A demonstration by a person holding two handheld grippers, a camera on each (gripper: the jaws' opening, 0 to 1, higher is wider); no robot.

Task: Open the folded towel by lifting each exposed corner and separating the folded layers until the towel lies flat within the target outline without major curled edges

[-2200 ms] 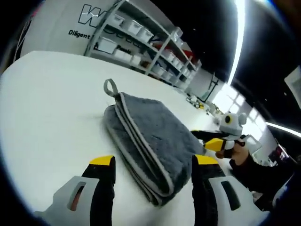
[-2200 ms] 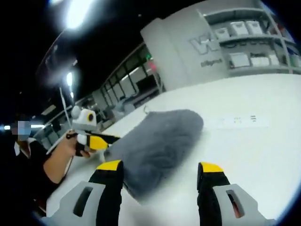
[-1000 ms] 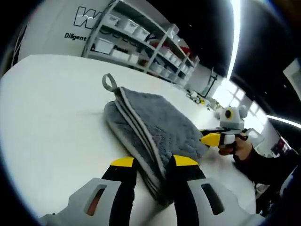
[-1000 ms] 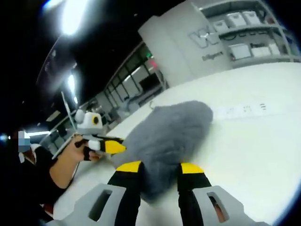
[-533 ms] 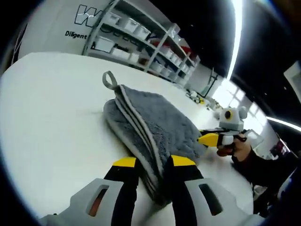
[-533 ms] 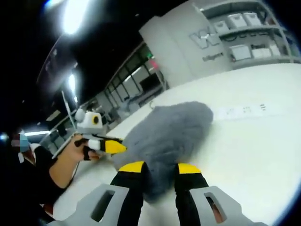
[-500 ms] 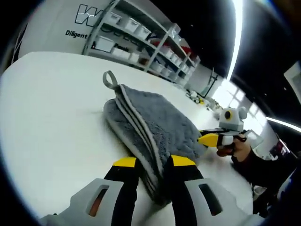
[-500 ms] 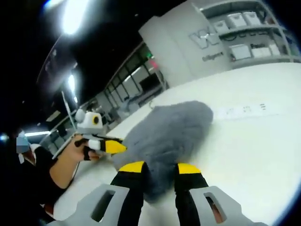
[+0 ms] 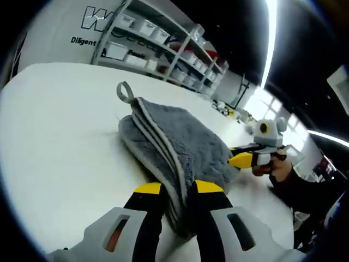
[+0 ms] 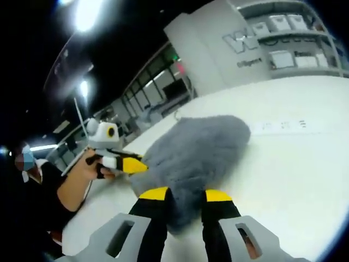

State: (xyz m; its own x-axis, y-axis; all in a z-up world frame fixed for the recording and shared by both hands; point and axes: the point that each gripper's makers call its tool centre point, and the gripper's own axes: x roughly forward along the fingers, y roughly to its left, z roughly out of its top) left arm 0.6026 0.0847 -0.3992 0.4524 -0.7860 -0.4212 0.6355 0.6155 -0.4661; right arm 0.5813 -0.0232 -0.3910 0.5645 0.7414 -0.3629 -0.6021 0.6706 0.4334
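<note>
My left gripper view sits low and close at one towel [image 9: 174, 144] corner, facing the shelves [image 9: 158, 46] upper left. The right gripper view faces back from the opposite corner; both share towel and bench [image 9: 60, 125].

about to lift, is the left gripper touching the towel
Touching. The left gripper view shows the left gripper with its jaws closed on the towel corner's edge.

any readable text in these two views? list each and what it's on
"Diligent": small black lettering on the white wall in the left gripper view; what follows runs behind the metal shelving rack.
"W": large outlined letter above it on that wall, the rest cut off.
Right gripper view: the same wall sign shows a large "W" and a small line beneath, too blurred to read.
Faint marks on the white table: unreadable.
Grey folded towel: no text.
</note>
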